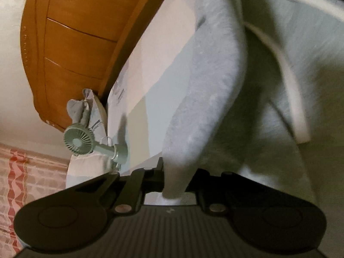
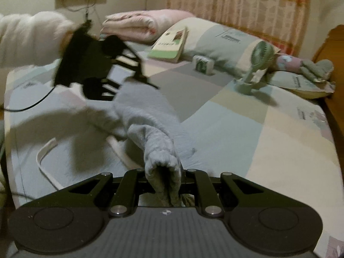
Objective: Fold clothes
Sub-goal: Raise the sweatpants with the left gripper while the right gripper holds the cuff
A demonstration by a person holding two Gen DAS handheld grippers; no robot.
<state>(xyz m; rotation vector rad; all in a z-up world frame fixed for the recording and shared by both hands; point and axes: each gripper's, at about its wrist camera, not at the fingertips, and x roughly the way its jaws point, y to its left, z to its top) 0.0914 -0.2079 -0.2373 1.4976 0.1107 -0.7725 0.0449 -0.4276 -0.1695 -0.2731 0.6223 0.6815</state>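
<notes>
Your right gripper (image 2: 169, 185) is clamped shut on a bunched fold of the grey garment (image 2: 148, 116), which rises out of the jaws toward twelve o'clock in the right wrist view and runs up across the bed (image 2: 279, 142). Your left gripper (image 2: 137, 78) shows at ten o'clock in that same view, blurred, held out from a fluffy white sleeve (image 2: 30, 38), its fingers closed on the far end of the garment. In the left wrist view the left gripper (image 1: 172, 185) also pinches a strip of grey cloth, which climbs toward one o'clock, so the garment hangs stretched between your two grippers above the patchwork bed sheet. White trim (image 2: 45, 152) on the rest of the garment lies on the bed at eight o'clock from the right gripper. A small green fan (image 2: 258, 64) stands on the bed at two o'clock, just beside a pillow (image 2: 217, 43); a green book (image 2: 169, 45) leans on that pillow, and a folded pink blanket (image 2: 133, 25) sits behind, near twelve o'clock.
</notes>
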